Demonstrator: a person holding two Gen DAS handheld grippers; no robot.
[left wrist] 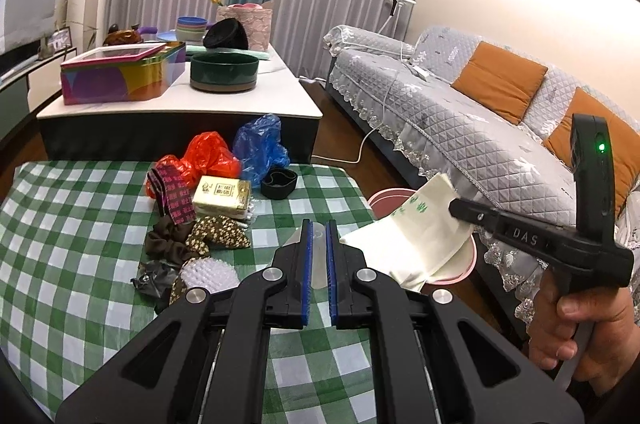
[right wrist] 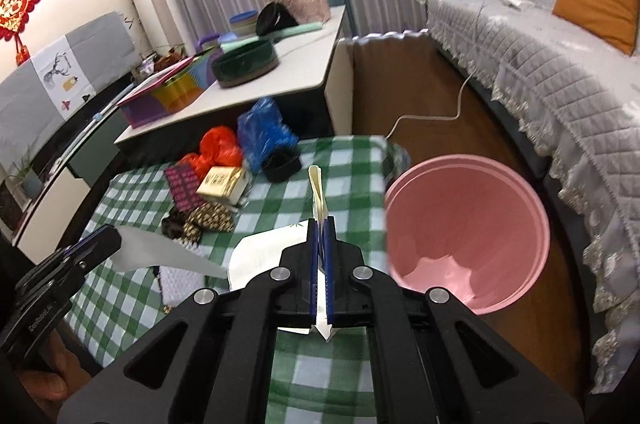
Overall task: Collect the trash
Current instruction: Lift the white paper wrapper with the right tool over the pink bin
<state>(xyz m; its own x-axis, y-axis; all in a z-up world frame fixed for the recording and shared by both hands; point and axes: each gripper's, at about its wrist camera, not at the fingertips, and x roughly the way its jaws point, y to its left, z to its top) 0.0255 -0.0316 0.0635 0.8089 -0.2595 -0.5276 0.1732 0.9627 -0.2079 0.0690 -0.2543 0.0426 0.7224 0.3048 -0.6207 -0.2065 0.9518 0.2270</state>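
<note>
My right gripper [right wrist: 320,224] is shut on a cream paper wrapper [right wrist: 317,192], held up over the table's right edge beside the pink bin [right wrist: 472,224]. In the left wrist view the wrapper [left wrist: 416,240] hangs from the right gripper [left wrist: 454,206] in front of the bin [left wrist: 384,198]. My left gripper [left wrist: 319,228] is shut on a thin clear plastic sheet [left wrist: 319,256]; the right wrist view shows it as a pale strip [right wrist: 160,254] trailing from the left gripper [right wrist: 114,234]. Red bag [left wrist: 208,154], blue bag [left wrist: 260,144] and a small box [left wrist: 222,194] lie on the checked cloth [left wrist: 80,264].
Scrunchies [left wrist: 168,244], bubble wrap [left wrist: 208,274], a patterned pouch [left wrist: 218,232] and a black cup [left wrist: 279,182] lie on the cloth. A white coffee table [left wrist: 180,104] with a tin and bowls stands behind. A grey sofa [left wrist: 460,112] runs on the right, a cable [right wrist: 432,116] on the floor.
</note>
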